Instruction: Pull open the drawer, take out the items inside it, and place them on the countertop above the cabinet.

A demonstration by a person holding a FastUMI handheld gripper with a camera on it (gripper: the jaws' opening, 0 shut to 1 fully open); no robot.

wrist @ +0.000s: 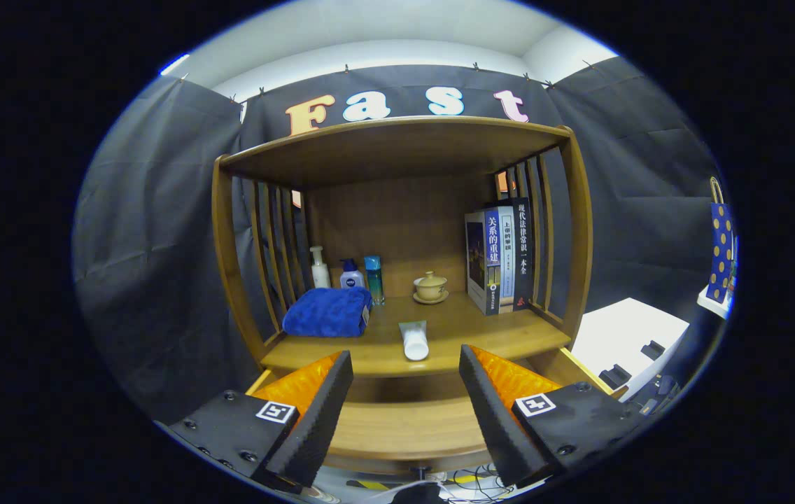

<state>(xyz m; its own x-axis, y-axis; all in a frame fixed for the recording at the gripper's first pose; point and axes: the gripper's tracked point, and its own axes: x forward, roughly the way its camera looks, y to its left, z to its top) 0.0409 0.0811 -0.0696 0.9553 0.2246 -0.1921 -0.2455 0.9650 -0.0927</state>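
My gripper (pixel 406 354) is open, with nothing between its fingers, held over the pulled-out wooden drawer (pixel 397 430). The part of the drawer floor that shows between the fingers is bare wood. Just beyond the fingertips a white tube (pixel 415 341) lies on the countertop (pixel 502 336), near its front edge. Further back on the same countertop are a folded blue towel (pixel 328 311), three small bottles (pixel 343 274), a lidded tea cup on a saucer (pixel 430 287) and upright books (pixel 502 255).
The countertop sits inside a wooden hutch with slatted sides (pixel 271 238) and a top shelf (pixel 390 143). A white table (pixel 625 329) with dark objects stands to the right, with a dotted blue bag (pixel 721 245) beyond it. Cables lie on the floor below the drawer front.
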